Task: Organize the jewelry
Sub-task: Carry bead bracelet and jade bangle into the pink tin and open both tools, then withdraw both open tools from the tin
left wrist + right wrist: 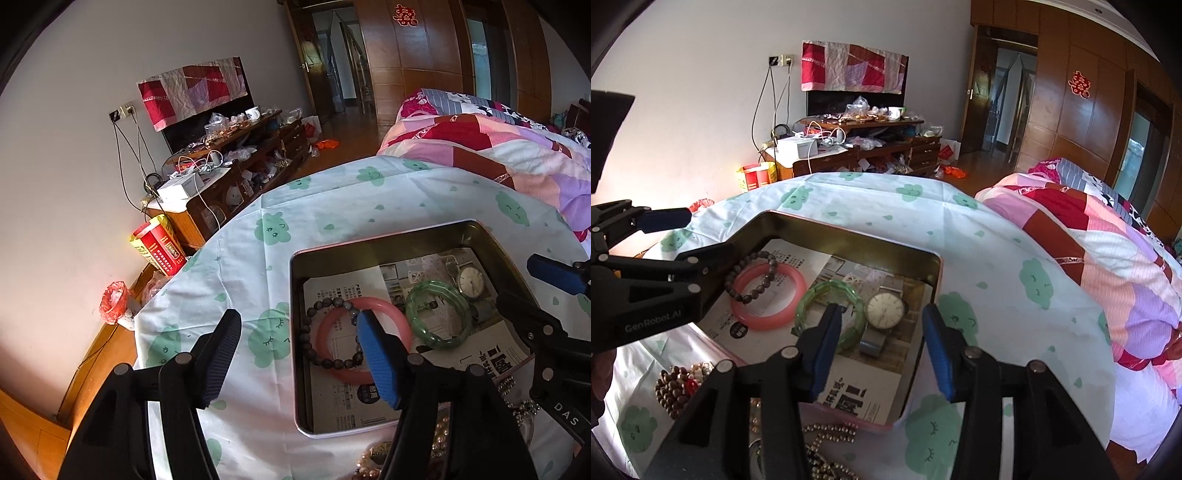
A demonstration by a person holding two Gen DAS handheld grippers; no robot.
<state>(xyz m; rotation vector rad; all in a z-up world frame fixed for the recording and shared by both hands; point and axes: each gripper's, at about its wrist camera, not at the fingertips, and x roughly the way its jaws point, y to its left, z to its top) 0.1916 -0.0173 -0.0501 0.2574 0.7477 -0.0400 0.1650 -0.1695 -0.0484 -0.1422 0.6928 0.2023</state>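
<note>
a shallow metal tin (369, 254) is seen open on a table covered by a pale cloth (258, 206) printed with green clouds. the floor of the tin is lined with printed paper (768, 321).

four pieces are laid inside the tin. a pink bangle (399, 317) is placed toward the left side, and a dark bead bracelet (314, 332) is draped over its left part, the two touching. a green bangle (439, 317) is set just to the right of the pink one, and a wristwatch (884, 308) with a pale dial and a metal band is laid beside the green bangle, close to the tin's right wall.

the left gripper (299, 354) is held over the left edge of the tin with its jaws spread wide; nothing is pinched, one finger being seen over the cloth and the other over the pink bangle. the right gripper (882, 354) is held over the near right part of the tin with its jaws parted and nothing gripped; its left finger is seen in front of the green bangle, its right finger at the tin's right rim.

more jewelry is left on the cloth in front of the tin: a bunch of brown beads (672, 391) and a studded chain (827, 435). a patchwork quilt (1108, 251) is seen to the right of the table.
</note>
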